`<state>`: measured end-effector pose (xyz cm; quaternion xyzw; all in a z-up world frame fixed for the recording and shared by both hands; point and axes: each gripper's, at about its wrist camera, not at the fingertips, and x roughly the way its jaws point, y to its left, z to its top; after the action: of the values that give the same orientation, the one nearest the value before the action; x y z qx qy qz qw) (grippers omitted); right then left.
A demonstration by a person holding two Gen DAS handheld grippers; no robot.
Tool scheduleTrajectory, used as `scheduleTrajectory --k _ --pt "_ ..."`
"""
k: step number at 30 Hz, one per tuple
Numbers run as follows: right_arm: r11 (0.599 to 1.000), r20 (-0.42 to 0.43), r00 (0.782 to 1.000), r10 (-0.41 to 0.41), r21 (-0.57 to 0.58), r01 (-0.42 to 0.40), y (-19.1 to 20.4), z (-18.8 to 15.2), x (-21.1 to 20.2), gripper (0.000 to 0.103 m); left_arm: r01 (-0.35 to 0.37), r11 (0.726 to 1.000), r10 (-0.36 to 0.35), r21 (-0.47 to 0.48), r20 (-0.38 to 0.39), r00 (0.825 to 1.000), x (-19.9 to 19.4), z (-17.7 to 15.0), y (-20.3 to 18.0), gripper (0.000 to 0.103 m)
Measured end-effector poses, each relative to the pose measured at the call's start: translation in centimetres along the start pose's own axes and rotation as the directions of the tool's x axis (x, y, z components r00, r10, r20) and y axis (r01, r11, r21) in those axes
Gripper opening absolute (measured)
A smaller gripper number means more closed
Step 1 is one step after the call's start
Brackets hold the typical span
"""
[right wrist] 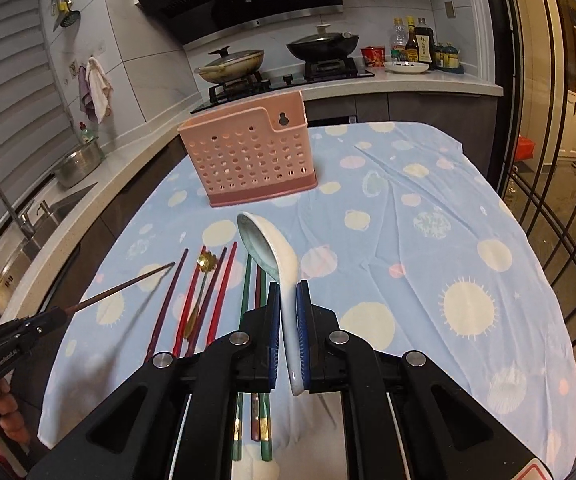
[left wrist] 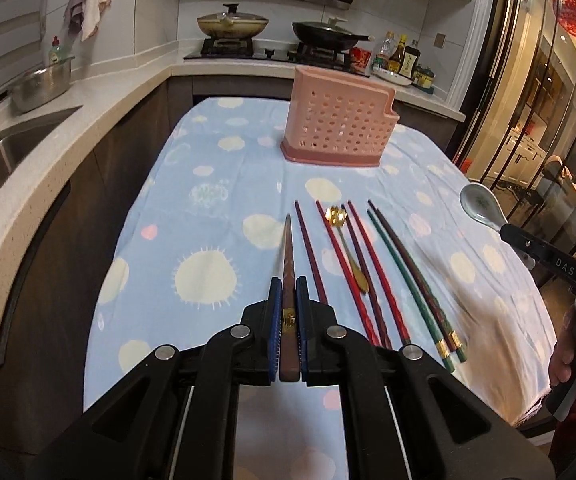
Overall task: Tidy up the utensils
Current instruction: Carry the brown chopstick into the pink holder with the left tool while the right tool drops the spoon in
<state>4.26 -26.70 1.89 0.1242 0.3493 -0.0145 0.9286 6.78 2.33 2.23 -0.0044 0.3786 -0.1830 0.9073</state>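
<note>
Gripper (right wrist: 288, 292) clamping spoon (right wrist: 265, 240), caddy (right wrist: 247, 156) beyond

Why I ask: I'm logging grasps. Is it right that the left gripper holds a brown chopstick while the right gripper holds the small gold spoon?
Not quite. The right gripper holds the white ceramic spoon, as the right wrist view shows; the gold spoon lies on the tablecloth among the chopsticks. The left gripper does hold a brown chopstick.

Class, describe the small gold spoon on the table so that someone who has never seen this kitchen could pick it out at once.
Start at the table under the blue spotted cloth, in front of the pink perforated utensil holder. A row of chopsticks lies there; the gold spoon rests among the red ones. It alone is shiny metal, shorter than they are, with a flower-shaped bowl.
</note>
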Motion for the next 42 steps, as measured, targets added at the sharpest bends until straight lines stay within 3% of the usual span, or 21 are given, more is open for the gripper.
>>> scheduleTrajectory --k 13,22,28,34,42 --pt "0.999 -0.003 0.999 0.050 0.004 -0.050 -1.4 10.8 4.8 0.008 -0.037 0.998 0.025 0.056 0.195 0.981 0.2 14.2 -0.9 0.007" --pt "0.995 -0.116 0.988 0.097 0.019 -0.096 -1.6 18.0 10.9 0.008 -0.045 0.997 0.022 0.066 0.308 0.951 0.4 23.6 -2.4 0.007" --pt "0.999 -0.176 0.983 0.047 -0.015 -0.050 -1.3 21.1 14.2 0.008 -0.033 0.997 0.006 0.071 0.357 0.934 1.2 28.2 -3.6 0.007" --pt "0.997 -0.258 0.966 -0.022 -0.072 0.004 -0.9 21.9 16.9 0.008 -0.022 0.996 -0.008 0.087 0.335 0.942 3.8 30.6 -4.4 0.007" --pt "0.995 -0.314 0.948 -0.043 -0.101 0.012 -0.1 21.7 19.0 0.008 -0.028 0.997 0.008 0.075 0.252 0.968 8.1 29.9 -4.4 0.007"
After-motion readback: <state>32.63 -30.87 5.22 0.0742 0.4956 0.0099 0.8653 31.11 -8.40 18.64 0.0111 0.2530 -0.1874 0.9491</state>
